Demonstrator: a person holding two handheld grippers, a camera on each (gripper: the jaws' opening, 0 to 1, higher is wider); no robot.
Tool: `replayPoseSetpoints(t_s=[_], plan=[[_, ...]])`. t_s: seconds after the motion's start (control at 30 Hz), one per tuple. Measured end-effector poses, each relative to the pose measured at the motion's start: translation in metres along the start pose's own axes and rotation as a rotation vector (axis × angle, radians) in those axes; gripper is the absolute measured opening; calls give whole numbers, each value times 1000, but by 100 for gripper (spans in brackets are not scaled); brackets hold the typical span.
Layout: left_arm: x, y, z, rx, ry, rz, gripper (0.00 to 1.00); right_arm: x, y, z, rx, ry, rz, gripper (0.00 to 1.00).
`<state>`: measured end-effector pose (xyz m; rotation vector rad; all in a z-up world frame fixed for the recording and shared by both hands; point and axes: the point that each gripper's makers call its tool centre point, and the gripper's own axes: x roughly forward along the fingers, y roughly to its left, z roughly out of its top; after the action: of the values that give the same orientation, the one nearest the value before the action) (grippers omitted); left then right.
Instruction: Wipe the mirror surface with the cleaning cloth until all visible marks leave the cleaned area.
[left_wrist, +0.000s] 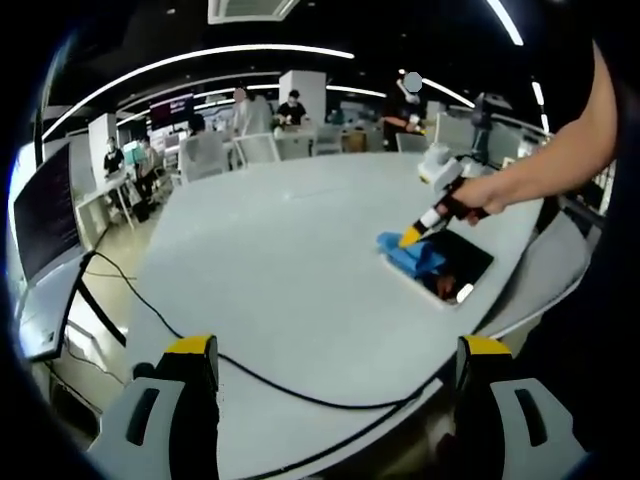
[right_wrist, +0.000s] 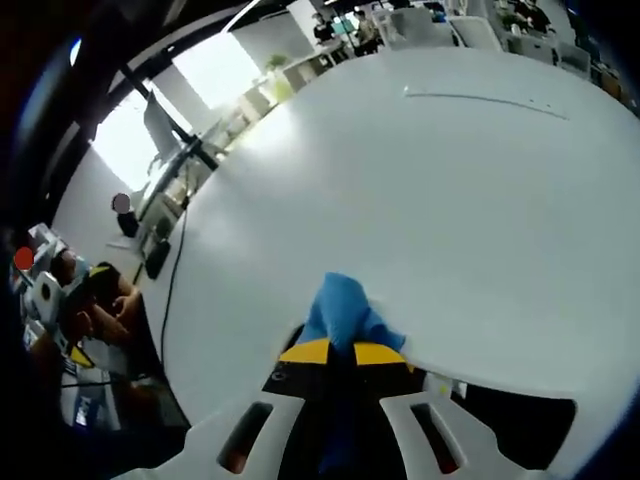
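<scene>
In the right gripper view the right gripper rises from the bottom centre with its yellow-tipped jaws drawn close together, pinching the blue cloth. The cloth bunches up just above the tips and spills a little to their right. Below and to the right of the jaws lies a dark sheet, the mirror, its pale edge running along the lower right of the frame; the cloth sits at that edge. The rest of the frame is the wide white table. At the far left, a hand grips the left gripper.

In the left gripper view the left gripper stands wide open at the bottom of the frame, its two yellow-tipped jaws far apart, holding nothing and hanging above the near edge of the table. A black cable curves across the table between the jaws. In the right middle of this frame the right gripper reaches in, held by a hand, its yellow tip pressed down on the cloth. The cloth is a crumpled blue heap on the upper left part of the mirror, which is a dark rectangle with a light rim lying flat near the table's right edge. A small bright reflection shows on its lower corner; I cannot tell whether marks are on the glass.
</scene>
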<state>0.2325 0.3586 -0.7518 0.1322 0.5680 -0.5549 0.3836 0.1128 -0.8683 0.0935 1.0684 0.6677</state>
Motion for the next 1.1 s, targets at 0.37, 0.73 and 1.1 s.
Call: replayPoseSetpoints(t_s=[0.37,0.73,1.1], plan=[[4,2,6,8,-2,-2,99,-1,1,-1,-17,10,10,1],[8,1,5,4,-6,-5,99,-7,-4,-4,-33,28,1,1],[9,4,4,2,-10,-1,99,-8,-3,-4,-41,33,6,1]])
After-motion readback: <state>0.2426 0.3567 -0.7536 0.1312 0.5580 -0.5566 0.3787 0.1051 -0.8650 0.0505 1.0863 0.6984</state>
